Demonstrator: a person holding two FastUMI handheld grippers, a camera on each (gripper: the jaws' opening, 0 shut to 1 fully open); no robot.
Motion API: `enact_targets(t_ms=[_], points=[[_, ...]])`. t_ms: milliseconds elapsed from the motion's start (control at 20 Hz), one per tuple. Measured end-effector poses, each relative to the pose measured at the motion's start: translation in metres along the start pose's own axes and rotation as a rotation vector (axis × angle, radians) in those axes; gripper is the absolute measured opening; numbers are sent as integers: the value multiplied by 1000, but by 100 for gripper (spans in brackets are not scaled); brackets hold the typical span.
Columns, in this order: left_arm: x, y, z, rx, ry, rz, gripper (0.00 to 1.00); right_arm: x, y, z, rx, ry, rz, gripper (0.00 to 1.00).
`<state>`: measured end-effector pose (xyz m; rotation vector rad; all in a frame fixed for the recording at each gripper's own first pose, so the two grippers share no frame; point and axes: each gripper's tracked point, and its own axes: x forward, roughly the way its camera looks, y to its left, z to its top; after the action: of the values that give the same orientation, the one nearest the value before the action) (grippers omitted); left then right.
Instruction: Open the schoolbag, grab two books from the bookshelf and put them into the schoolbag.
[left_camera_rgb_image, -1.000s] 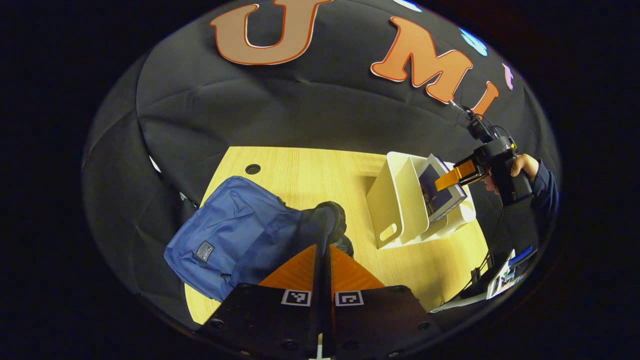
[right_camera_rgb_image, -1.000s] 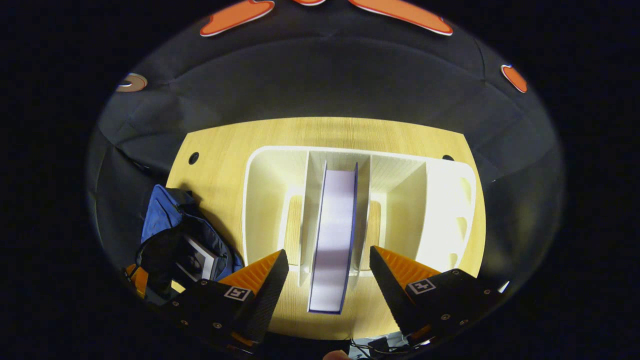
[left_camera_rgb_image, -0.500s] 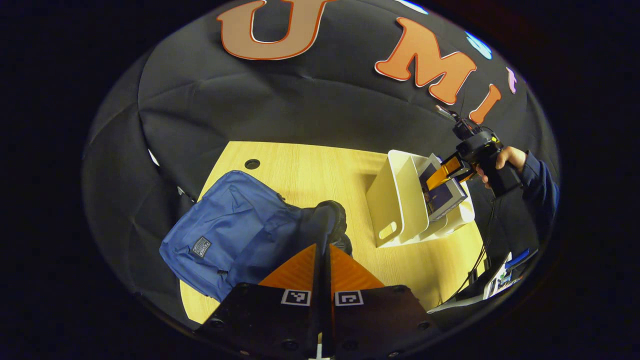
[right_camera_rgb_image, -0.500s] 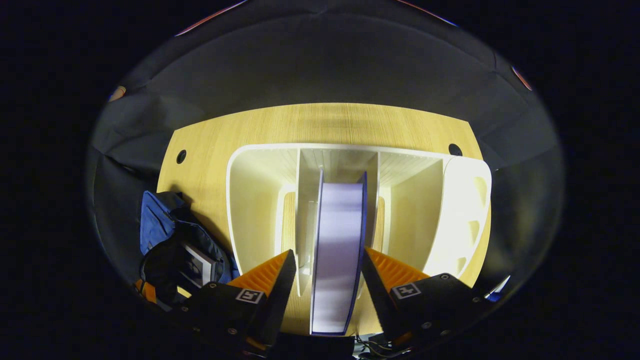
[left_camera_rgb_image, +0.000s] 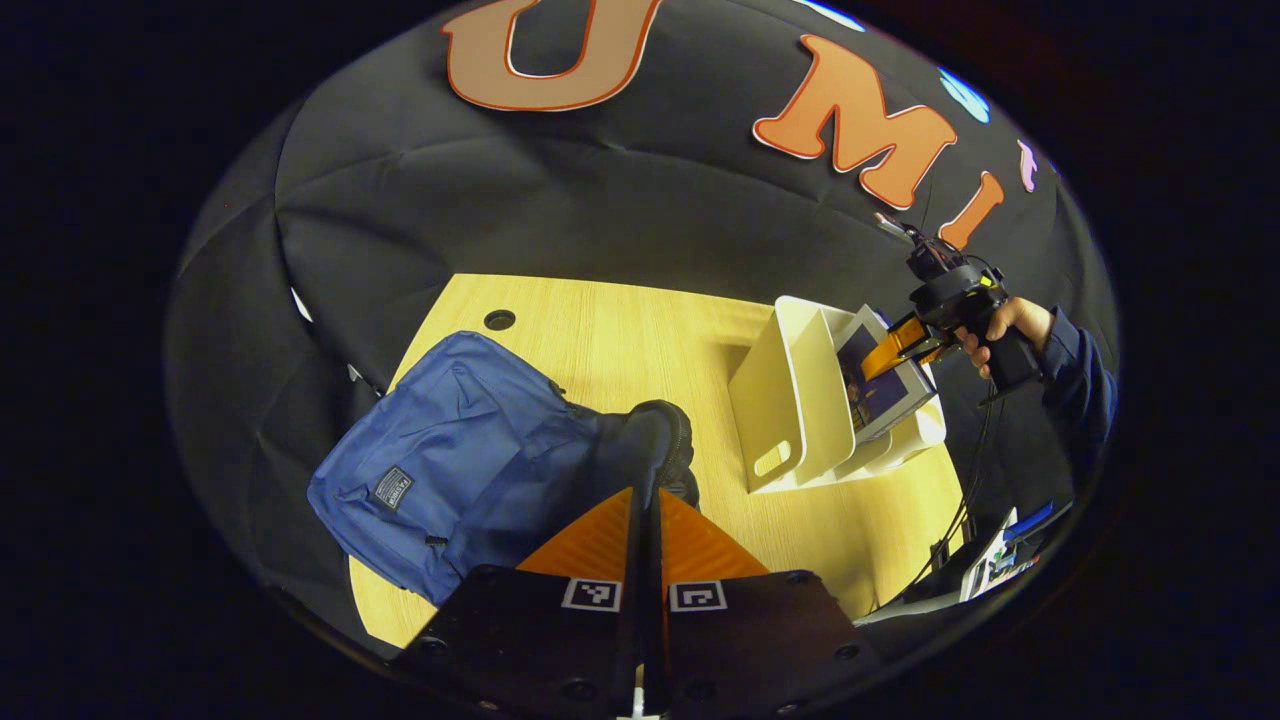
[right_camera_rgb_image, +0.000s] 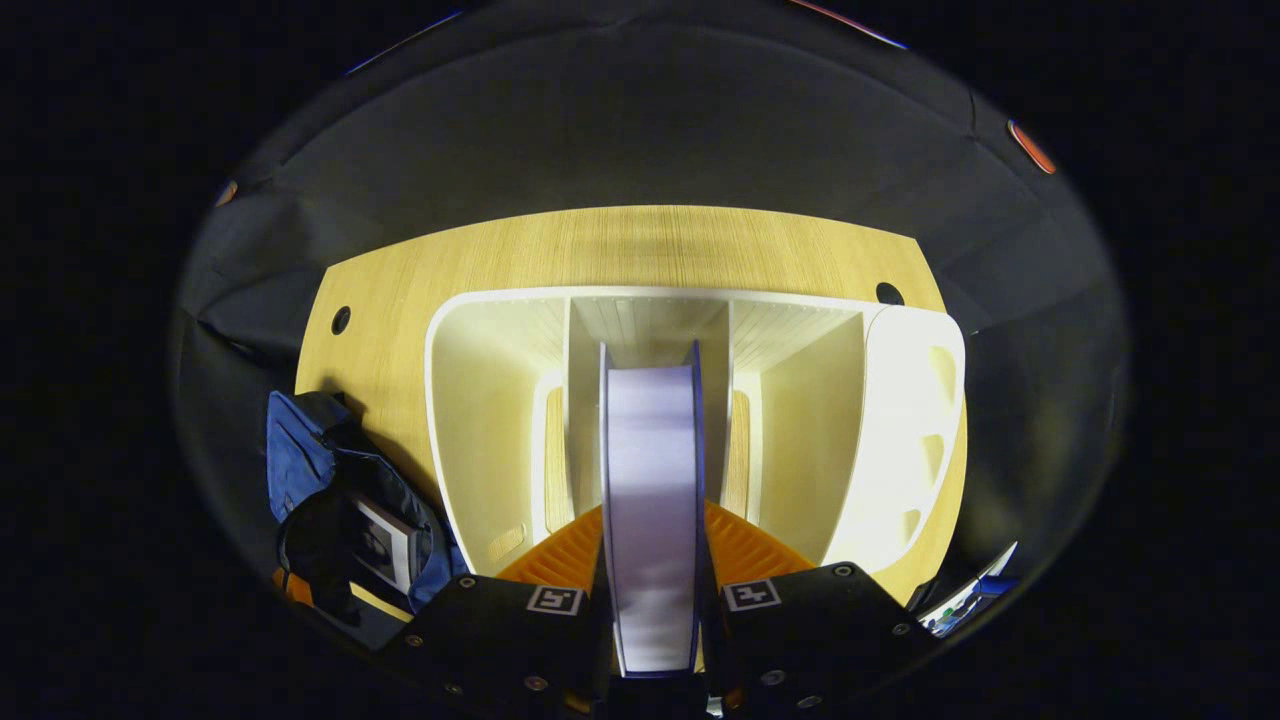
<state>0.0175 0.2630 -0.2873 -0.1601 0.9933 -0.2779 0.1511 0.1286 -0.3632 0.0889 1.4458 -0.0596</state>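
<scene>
The right gripper (right_camera_rgb_image: 652, 545) now clamps the book (right_camera_rgb_image: 650, 500) between both ribbed, wedge-shaped fingers; a second ago those fingers stood wide apart on either side of it. The book stands upright on its edge in the middle slot of the bookshelf (right_camera_rgb_image: 480, 400), a smooth white plastic rack with thin dividers and rounded corners, straight ahead of the right gripper. Only pale page edges and thin dark covers face this camera; the book's near end is cut off between the gripper bodies. Off to that gripper's left, the schoolbag (right_camera_rgb_image: 300, 460), soft blue fabric, gapes open with a first book (right_camera_rgb_image: 385, 545) half sunk in its dark mouth. In the left gripper view, the left gripper (left_camera_rgb_image: 645, 505) is pinched tight on the dark rim of the schoolbag (left_camera_rgb_image: 450, 480), fingers pressed together with fabric bunched at their tips, just as before. The right gripper (left_camera_rgb_image: 895, 345) shows far off to its right, a hand (left_camera_rgb_image: 1010, 325) on its grip, nosed into the bookshelf (left_camera_rgb_image: 790, 400) on the light woodgrain worktop (left_camera_rgb_image: 620, 340).
</scene>
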Motion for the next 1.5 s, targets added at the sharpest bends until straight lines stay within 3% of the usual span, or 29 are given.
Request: enact_targets(t_ms=[400,800,950,1200,1500], points=[[0,-3,2,20,-4,-1,4,-49,-7,-5,6,-50,58,35],[-15,4,24,84,-48,26,4,-153,-33,6,19,-216,122,35],[-23,12,40,86,-78,44,4,-193,-29,4,31,-282,191,35],[-30,19,45,97,-79,59,3,-248,-10,1,101,-397,375,35],[-32,17,48,134,-66,64,3,-257,36,-30,120,-454,528,34]])
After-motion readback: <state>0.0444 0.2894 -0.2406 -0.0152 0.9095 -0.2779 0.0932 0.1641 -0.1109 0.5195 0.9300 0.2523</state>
